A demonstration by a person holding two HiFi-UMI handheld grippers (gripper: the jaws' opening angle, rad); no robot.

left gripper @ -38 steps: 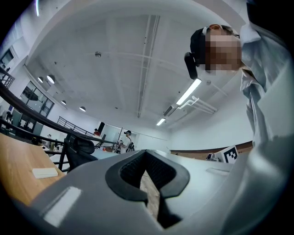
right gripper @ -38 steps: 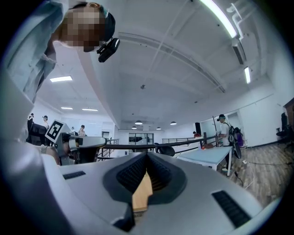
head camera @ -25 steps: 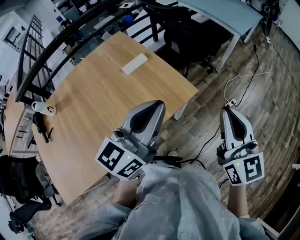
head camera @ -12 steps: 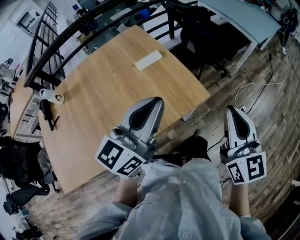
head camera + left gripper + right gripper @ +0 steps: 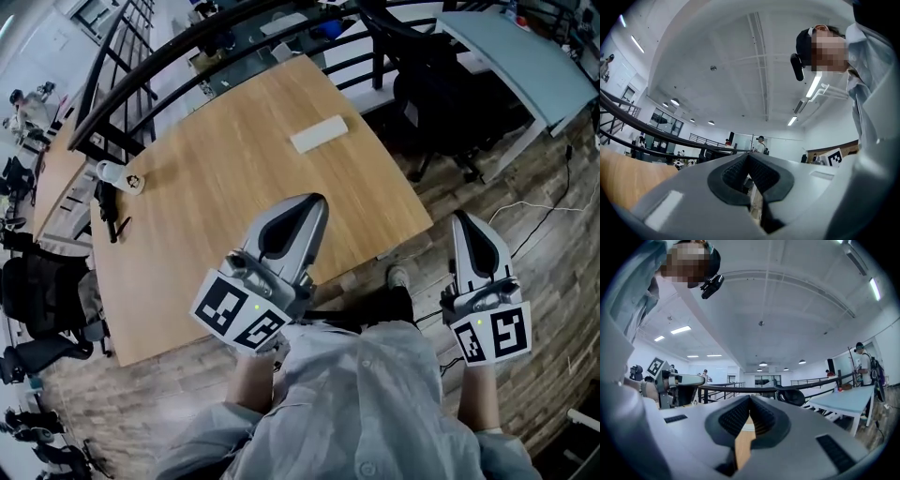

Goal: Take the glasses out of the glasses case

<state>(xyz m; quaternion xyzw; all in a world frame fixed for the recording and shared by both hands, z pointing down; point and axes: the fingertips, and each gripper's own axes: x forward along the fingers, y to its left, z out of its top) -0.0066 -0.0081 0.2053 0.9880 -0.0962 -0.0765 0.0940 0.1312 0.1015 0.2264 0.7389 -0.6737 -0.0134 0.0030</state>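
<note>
Wooden surface (image 5: 206,197) with white glasses case (image 5: 319,134) lying flat, left hand-held gripper (image 5: 314,200) and right hand-held gripper (image 5: 460,218) clenched empty, well apart from it.

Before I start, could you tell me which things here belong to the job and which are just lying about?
Job: white case on the table, left tool, right tool, both shut and empty.
Lying about: white cup, black object, office chair.
</note>
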